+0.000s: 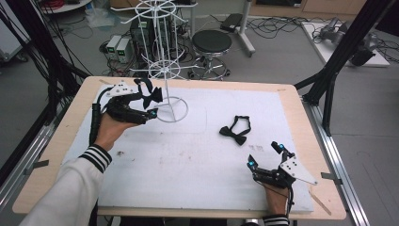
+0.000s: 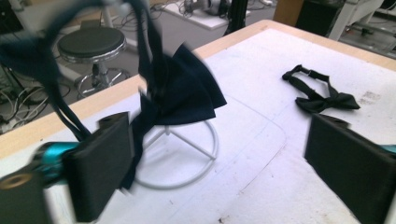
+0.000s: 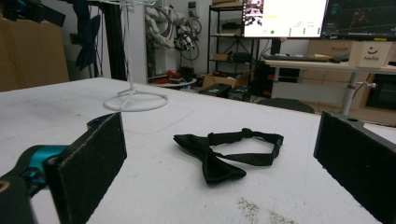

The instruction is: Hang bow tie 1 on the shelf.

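A dark bow tie [image 1: 151, 95] hangs by its strap from the white wire rack [image 1: 165, 70] at the table's back left. My left gripper [image 1: 147, 100] is open around it. In the left gripper view the blurred bow tie [image 2: 180, 88] rests against the inner face of the left jaw, above the rack's ring base [image 2: 187, 158]. A second black bow tie [image 1: 236, 130] lies flat on the white mat, right of centre. My right gripper [image 1: 264, 155] stands open near the front right, a short way from that bow tie [image 3: 224, 154], with nothing between its jaws.
The white mat [image 1: 188, 160] covers most of the wooden table [image 1: 51, 155]. A thin wooden stick [image 1: 322, 202] lies at the front right corner. Behind the table are a black stool [image 1: 211, 42], floor cables and black frame posts [image 1: 339, 56].
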{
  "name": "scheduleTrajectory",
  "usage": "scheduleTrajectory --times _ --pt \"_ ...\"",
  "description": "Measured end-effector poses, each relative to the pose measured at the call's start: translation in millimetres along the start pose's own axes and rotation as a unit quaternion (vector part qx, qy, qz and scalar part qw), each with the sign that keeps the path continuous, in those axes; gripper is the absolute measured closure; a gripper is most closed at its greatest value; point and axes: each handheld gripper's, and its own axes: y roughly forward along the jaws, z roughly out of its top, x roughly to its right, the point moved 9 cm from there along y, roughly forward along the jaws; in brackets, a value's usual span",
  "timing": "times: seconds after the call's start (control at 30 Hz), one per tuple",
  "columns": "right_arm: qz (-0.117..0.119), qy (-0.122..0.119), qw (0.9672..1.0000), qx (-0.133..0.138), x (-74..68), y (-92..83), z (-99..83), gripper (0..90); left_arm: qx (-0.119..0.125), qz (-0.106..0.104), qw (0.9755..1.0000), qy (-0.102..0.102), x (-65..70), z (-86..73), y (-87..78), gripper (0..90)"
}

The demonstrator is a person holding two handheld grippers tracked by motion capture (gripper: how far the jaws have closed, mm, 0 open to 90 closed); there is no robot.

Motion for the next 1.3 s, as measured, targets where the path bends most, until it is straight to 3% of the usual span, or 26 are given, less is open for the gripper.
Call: scheduleTrajectory --times 0.13,0.23,0.4,0.57,1.13,1.3 --pt "0.000 -0.005 1.0000 0.002 0.1 0.3 0.4 1.6 0.008 -0.015 0.9998 0.008 5.1 0.3 -2.7 1.7" --pt "-0.003 -0.005 1.0000 0.002 0.3 0.0 0.3 1.6 -0.001 -0.026 0.9996 0.013 7.5 -3.4 -2.1 1.7" --pt "-0.004 -0.004 1.0000 0.002 0.3 -0.3 0.3 1.6 0.011 -0.036 0.9993 0.004 10.8 -6.6 -6.1 1.7" --pt "-0.004 -0.003 1.0000 0.002 -0.1 -0.5 0.3 1.6 0.033 -0.030 0.9990 -0.004 10.1 -12.1 -16.5 1.7" --pt "-0.002 -0.002 1.0000 0.003 0.0 -0.5 0.3 1.6 0.079 -0.013 0.9967 0.004 17.1 -39.1 -55.2 1.7" --pt "-0.002 -0.003 1.0000 0.003 -0.5 -0.6 0.4 1.6 0.096 -0.006 0.9953 -0.007 15.8 -49.6 -62.4 1.7"
